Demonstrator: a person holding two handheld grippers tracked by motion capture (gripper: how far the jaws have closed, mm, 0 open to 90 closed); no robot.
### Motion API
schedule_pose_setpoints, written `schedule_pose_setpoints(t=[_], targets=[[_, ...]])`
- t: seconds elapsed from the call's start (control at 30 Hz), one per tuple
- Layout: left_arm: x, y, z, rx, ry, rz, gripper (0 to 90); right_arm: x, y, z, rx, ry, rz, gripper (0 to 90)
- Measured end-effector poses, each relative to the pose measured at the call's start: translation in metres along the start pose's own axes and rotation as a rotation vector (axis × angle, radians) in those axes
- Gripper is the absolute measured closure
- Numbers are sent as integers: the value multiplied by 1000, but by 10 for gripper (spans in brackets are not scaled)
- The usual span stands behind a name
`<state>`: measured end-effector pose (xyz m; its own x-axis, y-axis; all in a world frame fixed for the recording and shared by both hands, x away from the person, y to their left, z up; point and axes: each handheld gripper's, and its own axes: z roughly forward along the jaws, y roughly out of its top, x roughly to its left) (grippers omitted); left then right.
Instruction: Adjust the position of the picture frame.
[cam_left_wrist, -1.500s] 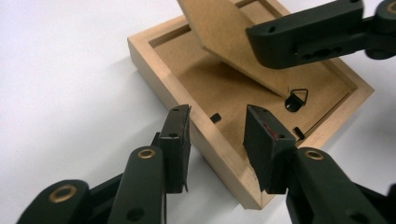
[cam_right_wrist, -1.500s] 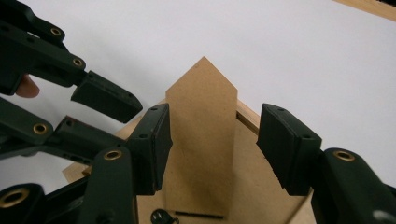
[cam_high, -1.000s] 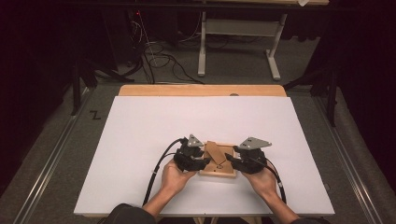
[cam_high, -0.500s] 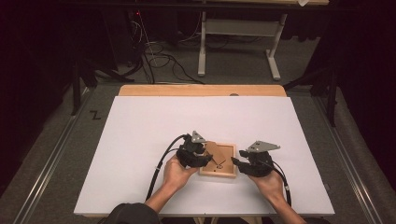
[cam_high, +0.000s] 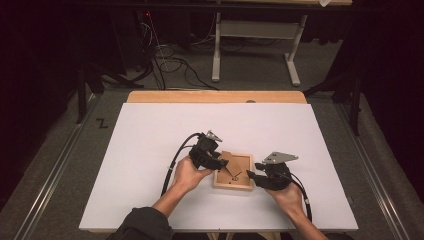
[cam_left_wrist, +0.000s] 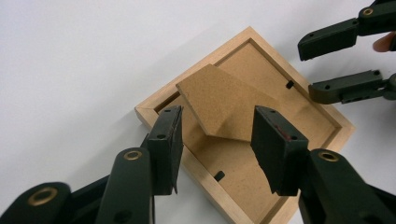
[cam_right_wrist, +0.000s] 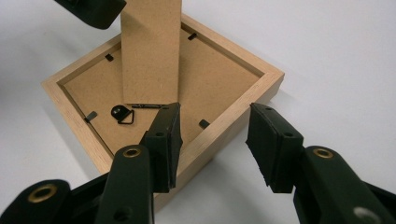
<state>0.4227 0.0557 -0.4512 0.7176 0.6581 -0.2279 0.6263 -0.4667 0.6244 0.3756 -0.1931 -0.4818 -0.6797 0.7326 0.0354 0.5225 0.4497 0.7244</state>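
Beyond your claws, the white table top (cam_high: 150, 150) ends in a bare wooden strip (cam_high: 215, 96). Past it you have grey floor (cam_high: 250, 70), a tangle of black cables (cam_high: 170, 62) and a white stand (cam_high: 255, 45).

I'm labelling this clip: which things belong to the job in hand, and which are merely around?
In the job:
- light wooden picture frame, lying back-up
- its brown fibreboard stand flap, raised
- left gripper, open over the flap
- right gripper, open

Merely around:
- white table mat
- white metal bench
- floor cables

a white-topped wooden table (cam_high: 150, 150) carries one square light-wood picture frame (cam_high: 233, 185), lying face down near its front edge.
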Motion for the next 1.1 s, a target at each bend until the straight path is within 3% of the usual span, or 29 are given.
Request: schedule_pose_setpoints(t=[0.27, 0.37, 0.63, 0.8, 1.1], targets=[[13, 1, 5, 14, -82, -56, 549, 1, 0, 1, 8, 2, -8, 549], [13, 2, 6, 8, -99, -59, 585, 3, -1, 2, 15, -9, -28, 546], [15, 2, 10, 3, -119, -81, 680, 2, -1, 3, 17, 5, -18, 536], [18, 1, 7, -17, -161, -94, 726, 1, -1, 3, 18, 7, -16, 530], [21, -1, 5, -42, -200, -104, 763, 3, -2, 5, 20, 17, -25, 521]])
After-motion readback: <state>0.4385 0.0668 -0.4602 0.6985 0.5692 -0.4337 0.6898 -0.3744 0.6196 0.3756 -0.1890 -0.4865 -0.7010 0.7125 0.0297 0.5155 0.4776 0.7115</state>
